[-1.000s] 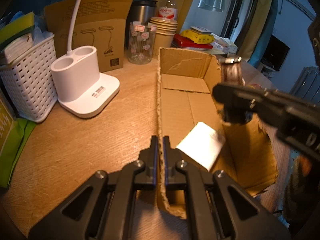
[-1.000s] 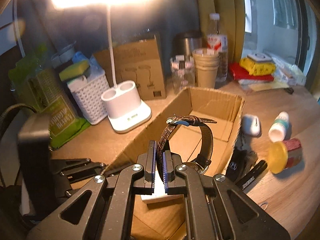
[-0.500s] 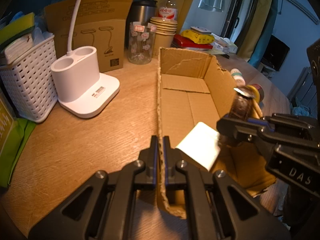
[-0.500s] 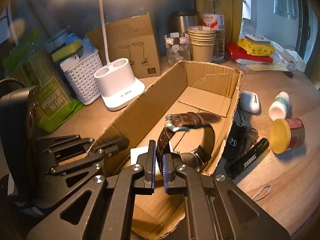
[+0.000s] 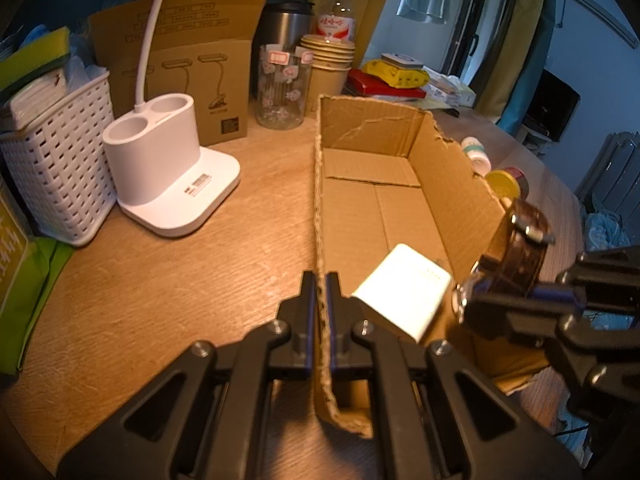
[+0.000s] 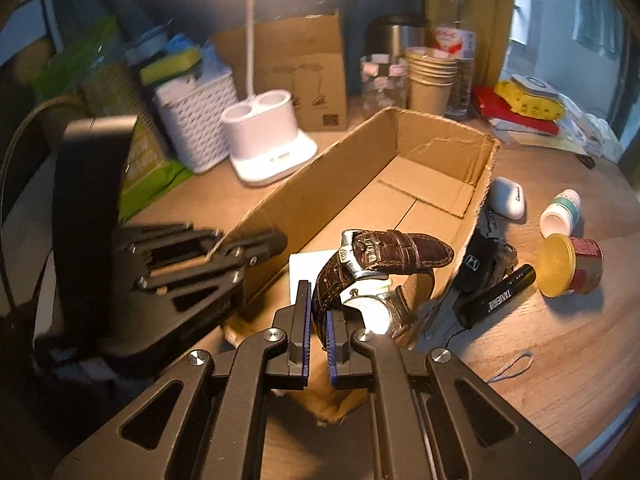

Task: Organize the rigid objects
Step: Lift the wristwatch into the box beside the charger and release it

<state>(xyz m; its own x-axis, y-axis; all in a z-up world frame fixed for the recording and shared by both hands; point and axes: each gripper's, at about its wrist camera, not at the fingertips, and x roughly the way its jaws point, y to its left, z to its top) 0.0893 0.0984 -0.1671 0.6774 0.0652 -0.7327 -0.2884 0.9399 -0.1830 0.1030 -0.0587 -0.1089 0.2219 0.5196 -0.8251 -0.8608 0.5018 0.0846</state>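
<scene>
Right wrist view: right gripper (image 6: 318, 320) clamps a brown leather-strapped wristwatch (image 6: 380, 276) over the open cardboard box (image 6: 440, 144), whose wall the left gripper (image 5: 320, 300) pinches, white card (image 6: 310, 270) ahead.

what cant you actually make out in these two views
- Watch dial: right wrist view, glare and the strap hide the face; whether it touches the box floor is unclear.
- White box in the cardboard box: left wrist view, print too small; right claw covers part of it.
- Lamp head: cut off by the top edge in both views.
- Black tube lettering: right wrist view, too blurred to read fully.
</scene>
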